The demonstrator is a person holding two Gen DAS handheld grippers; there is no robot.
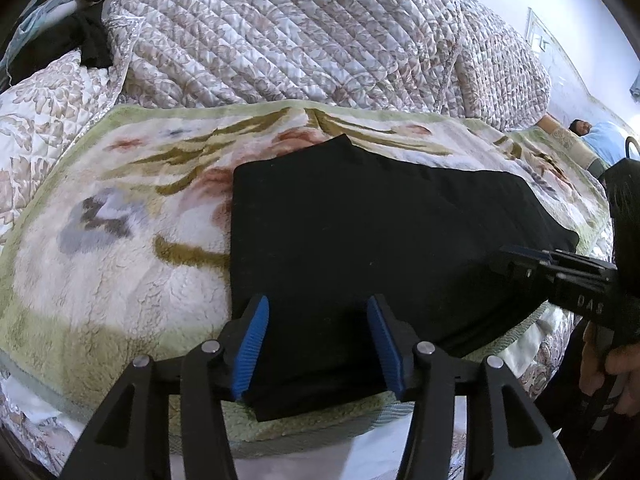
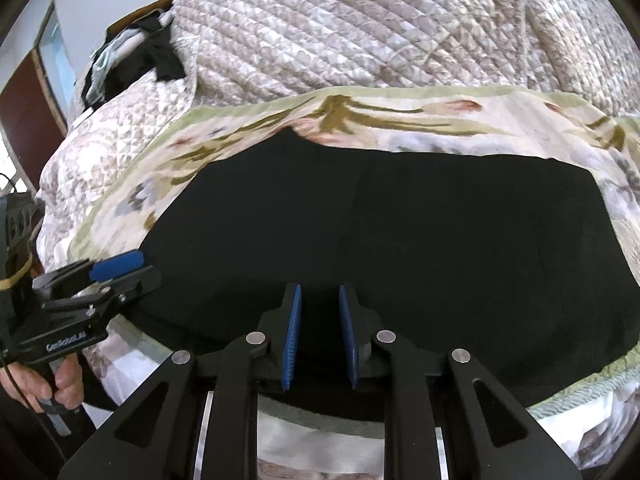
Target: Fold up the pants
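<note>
The black pants (image 1: 360, 232) lie folded into a flat rectangle on a floral fleece blanket (image 1: 120, 240). My left gripper (image 1: 320, 344) stands open over their near left corner, and the cloth lies between its blue pads (image 1: 256, 344) without being pinched. It also shows at the left of the right wrist view as the left gripper (image 2: 116, 264). My right gripper (image 2: 320, 336) sits at the near edge of the pants (image 2: 400, 240). Its pads stand close together with black cloth filling the narrow gap. From the left wrist, the right gripper (image 1: 516, 264) rests low on the pants' right end.
A quilted floral bedspread (image 1: 280, 32) rises behind the blanket. A heap of dark clothes (image 1: 80, 40) lies at the far left. The bed's front edge runs just under both grippers. A hand (image 2: 40, 384) holds the left tool's grip. A person in a light blue top (image 1: 600, 140) lies far right.
</note>
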